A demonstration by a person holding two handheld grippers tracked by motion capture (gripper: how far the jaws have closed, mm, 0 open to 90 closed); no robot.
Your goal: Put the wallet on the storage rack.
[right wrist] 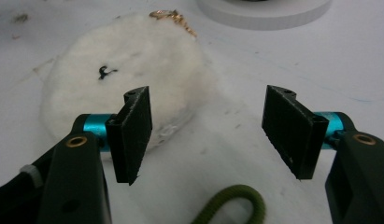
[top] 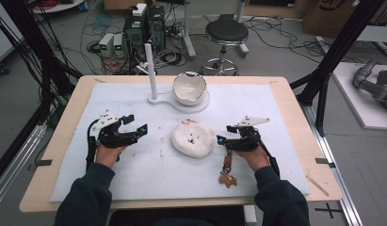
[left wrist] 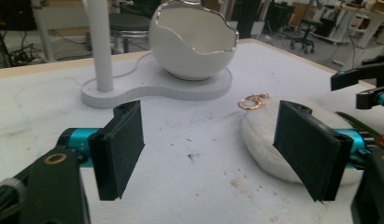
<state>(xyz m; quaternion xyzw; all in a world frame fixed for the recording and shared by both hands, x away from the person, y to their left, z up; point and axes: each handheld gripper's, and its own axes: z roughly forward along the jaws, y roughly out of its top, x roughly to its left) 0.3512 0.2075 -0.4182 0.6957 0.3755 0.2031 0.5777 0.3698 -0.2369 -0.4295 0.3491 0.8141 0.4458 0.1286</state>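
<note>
Near the middle of the white padded mat [top: 134, 188] that covers the wooden table [top: 294, 108] lies a round, fluffy white plush keychain [top: 192, 139] with a small black stitched mark on top and a gold ring and chain [left wrist: 251, 101] at its far edge. Both grippers flank it. The left gripper [top: 134, 129] hovers well to its left, with jaws spread wide and nothing between them. The right gripper [top: 226, 133] sits just beside the plush's right edge, its jaws likewise spread and empty; in the right gripper view one black pad [right wrist: 132, 133] stands in front of the plush's rim, though contact cannot be told. Toward the mat's far edge stands a white egg-shaped ceramic bowl with a jagged silver rim [top: 189, 88] on a flat white base with an upright white post [top: 151, 70]. Near the mat's front edge, under the right hand [top: 253, 156], lies an orange-brown charm [top: 227, 178] on a strap, and the right gripper view shows an olive-green cord loop [right wrist: 231, 203] just below the jaws.
</note>
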